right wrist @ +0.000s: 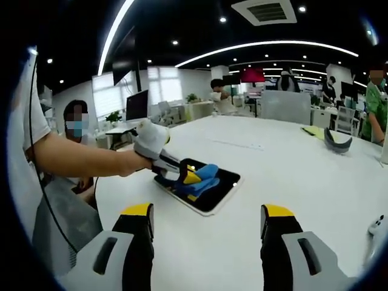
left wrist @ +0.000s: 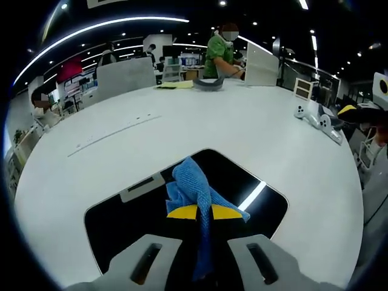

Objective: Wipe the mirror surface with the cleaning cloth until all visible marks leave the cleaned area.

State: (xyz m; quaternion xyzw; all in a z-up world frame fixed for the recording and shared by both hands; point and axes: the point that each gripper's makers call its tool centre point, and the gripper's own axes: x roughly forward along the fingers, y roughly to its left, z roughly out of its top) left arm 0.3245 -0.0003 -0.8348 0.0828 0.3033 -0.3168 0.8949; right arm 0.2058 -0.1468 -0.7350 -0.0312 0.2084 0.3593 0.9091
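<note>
— Where's the cloth?
— The crumpled blue cleaning cloth [left wrist: 195, 195] lies on the dark rectangular mirror [left wrist: 254, 203], flat on the round white bench [left wrist: 242, 127], pinched between the left gripper's [left wrist: 197, 212] yellow-tipped jaws.
— And the arm?
— In the right gripper view, a bare forearm [right wrist: 79, 159] reaches out, holding the left gripper [right wrist: 182, 176] slanted down onto the mirror [right wrist: 212, 197]. The right gripper [right wrist: 206, 227] hovers spread, well apart, holding nothing.

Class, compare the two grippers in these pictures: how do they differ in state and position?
The left gripper is shut on the blue cloth, while the right gripper stands open and holds nothing. The left gripper is down at the mirror with the cloth on the glass; the right gripper is back from the mirror over the bare white table. Both have yellow-tipped jaws.
</note>
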